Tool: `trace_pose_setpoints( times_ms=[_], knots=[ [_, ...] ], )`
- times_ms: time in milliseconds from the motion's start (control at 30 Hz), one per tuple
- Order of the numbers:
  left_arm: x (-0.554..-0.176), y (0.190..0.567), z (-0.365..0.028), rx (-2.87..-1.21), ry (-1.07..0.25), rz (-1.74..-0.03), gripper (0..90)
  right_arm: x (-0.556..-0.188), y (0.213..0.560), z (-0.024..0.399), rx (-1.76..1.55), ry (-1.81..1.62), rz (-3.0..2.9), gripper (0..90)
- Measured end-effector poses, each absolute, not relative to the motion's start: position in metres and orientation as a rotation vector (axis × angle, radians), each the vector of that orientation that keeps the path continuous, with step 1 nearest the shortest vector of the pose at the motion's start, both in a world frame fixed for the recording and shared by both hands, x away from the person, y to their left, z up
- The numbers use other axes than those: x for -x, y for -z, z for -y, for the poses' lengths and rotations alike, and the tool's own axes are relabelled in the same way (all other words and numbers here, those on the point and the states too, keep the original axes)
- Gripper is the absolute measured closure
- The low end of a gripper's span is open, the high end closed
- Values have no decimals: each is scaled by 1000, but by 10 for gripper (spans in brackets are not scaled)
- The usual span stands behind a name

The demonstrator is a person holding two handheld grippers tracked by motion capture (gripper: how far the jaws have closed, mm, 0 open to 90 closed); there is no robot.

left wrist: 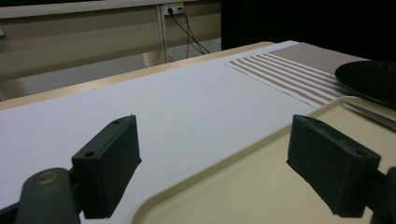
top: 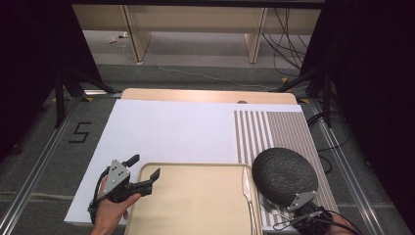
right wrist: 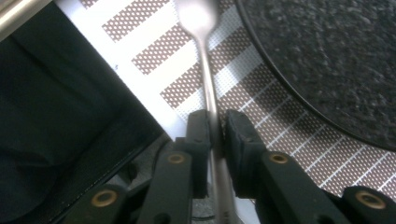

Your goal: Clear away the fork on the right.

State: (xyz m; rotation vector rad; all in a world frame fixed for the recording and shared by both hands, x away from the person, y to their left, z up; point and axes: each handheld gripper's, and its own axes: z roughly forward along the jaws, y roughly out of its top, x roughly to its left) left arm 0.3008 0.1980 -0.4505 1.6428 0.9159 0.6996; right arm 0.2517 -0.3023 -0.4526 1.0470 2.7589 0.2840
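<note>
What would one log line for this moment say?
right gripper: shut on fork handle, beside black plate | left gripper: open, straddling tray rim | knife: on tray

The tray (top: 195,200) is a pale beige all over, plain and unpatterned. Beside it the plate (top: 285,175) is black with a fine speckled, grainy texture. It sits on a placemat (top: 288,129) striped in brown and white; up close, in the right gripper view, the brown stripes (right wrist: 149,60) resolve into a mesh of tiny white dots. The fork (right wrist: 208,88) is shiny silver, as is the knife (top: 247,188) on the tray. A plain white sheet (top: 171,132) covers the surface (top: 205,95), whose bare edge is light wood. Each hand-held gripper (top: 145,172) is black, with a grey plate (top: 116,175) on top.
</note>
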Motion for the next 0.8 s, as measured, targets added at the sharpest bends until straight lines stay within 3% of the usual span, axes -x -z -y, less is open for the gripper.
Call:
trace_pose_setpoints(
  times_ms=[800],
  knots=[
    [-300,449,-199,-1641,-706,-921,167,-247,442,290,-888,-318,-2794,840]
  ],
)
